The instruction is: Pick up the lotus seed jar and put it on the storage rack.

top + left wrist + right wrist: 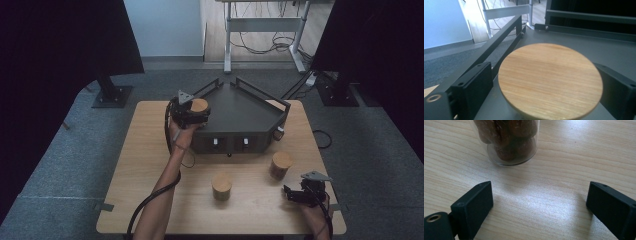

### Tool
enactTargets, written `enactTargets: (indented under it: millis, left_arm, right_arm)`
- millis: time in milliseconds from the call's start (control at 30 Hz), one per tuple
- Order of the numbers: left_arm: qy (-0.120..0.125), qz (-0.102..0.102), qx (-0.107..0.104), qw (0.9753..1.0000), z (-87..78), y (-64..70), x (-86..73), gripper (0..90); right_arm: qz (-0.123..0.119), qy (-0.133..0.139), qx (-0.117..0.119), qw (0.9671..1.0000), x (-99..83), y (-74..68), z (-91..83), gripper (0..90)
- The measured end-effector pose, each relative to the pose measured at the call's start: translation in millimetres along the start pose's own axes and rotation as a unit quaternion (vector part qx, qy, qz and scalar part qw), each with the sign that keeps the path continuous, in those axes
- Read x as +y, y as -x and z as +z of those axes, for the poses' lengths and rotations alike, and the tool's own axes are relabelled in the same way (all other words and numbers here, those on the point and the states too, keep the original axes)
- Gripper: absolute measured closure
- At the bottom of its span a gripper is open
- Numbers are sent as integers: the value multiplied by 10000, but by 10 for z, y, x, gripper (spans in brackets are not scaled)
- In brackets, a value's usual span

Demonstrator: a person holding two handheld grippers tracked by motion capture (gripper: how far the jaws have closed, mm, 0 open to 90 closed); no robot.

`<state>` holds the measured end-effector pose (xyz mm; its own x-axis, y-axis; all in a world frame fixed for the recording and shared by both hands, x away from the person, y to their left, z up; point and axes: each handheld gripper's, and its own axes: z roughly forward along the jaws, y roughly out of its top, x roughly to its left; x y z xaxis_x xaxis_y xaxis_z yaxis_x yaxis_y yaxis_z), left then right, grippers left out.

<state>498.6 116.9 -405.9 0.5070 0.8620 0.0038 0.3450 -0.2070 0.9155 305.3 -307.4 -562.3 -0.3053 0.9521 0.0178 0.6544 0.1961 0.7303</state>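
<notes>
Left gripper (pixel 192 114) was clamped on a round jar with a pale wooden lid (pixel 199 105), its black jaws pressed against either side of the lid in the left gripper view (pixel 550 81), and it held the jar at the left corner of the dark grey metal tray with low rails (pixel 250 107), over the tray's grey floor just inside the left rail (pixel 496 43). Right gripper (pixel 300 194) hovered low near the table's front right corner with its jaws spread wide and nothing between them; in the right gripper view a clear glass jar of brown round pieces (pixel 507 141) stood just beyond the gap on bare wood. The light wooden table (pixel 150 165) carried the tray at its back middle, and the tray's far point reached past the table's back edge. Two more wooden-lidded jars stood in front of the tray: one near the middle (pixel 221 186) and one to the right (pixel 281 165), well apart from each other, with open wood all round them and a broad free strip along the left side. That made three jars, one tray and two grippers. Grey carpet (pixel 65 150) surrounded the table, black curtains hung at both sides, and a white desk frame with loose cables (pixel 265 30) stood on pale flooring beyond.
</notes>
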Motion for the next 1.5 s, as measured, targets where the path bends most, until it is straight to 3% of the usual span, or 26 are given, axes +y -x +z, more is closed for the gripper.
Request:
enactTargets:
  millis: [667,1500]
  left_arm:
    - [256,88,-130,9995,-167,-50,-4,44]
    - [271,370,-190,9988,-458,-105,-59,49]
  right_arm:
    - [-6,-2,-1,10000,-1,-2,-1,65]
    - [-5,-2,-5,10000,-1,-3,-1,65]
